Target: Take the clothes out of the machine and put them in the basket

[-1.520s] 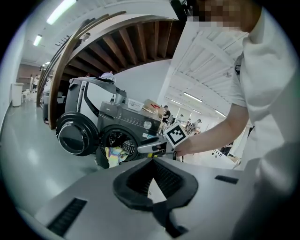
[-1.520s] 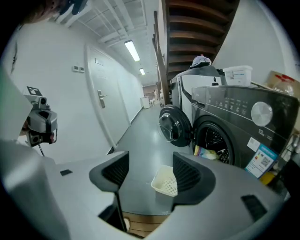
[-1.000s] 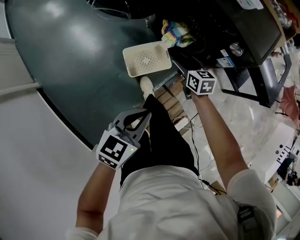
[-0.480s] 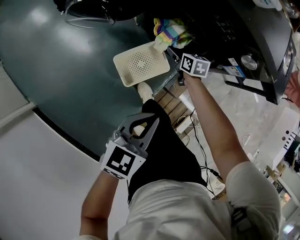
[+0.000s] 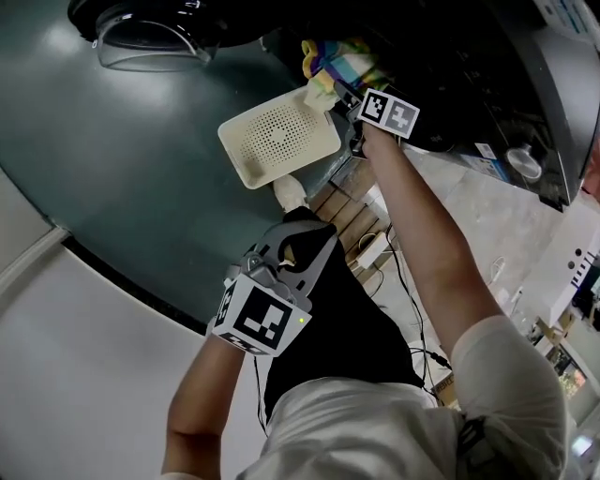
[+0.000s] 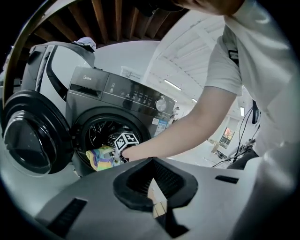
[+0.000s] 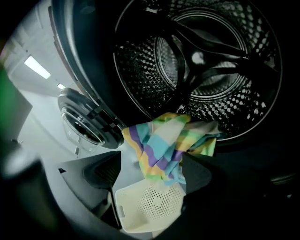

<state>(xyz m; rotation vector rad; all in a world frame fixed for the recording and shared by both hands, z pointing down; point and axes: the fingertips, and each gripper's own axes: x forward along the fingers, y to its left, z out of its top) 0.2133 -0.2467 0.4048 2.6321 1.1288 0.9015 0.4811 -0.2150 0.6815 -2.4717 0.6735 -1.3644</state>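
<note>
A striped, many-coloured cloth hangs out over the lip of the washing machine's drum; it also shows in the head view as a cloth and in the left gripper view as a cloth. My right gripper is at the opening. Its jaws are opening, with the cloth's lower end hanging between them and not pinched. Right below stands the cream perforated basket, with nothing in it. My left gripper hangs back beside the person's leg, shut on nothing.
The machine's round door stands swung open to the left of the opening. The person's white shoe touches the basket's near side. Wooden slats and cables lie on the floor to the right.
The right gripper has reached forward and down to the cloth at the machine's opening. The left gripper has drifted a little forward beside the leg.
</note>
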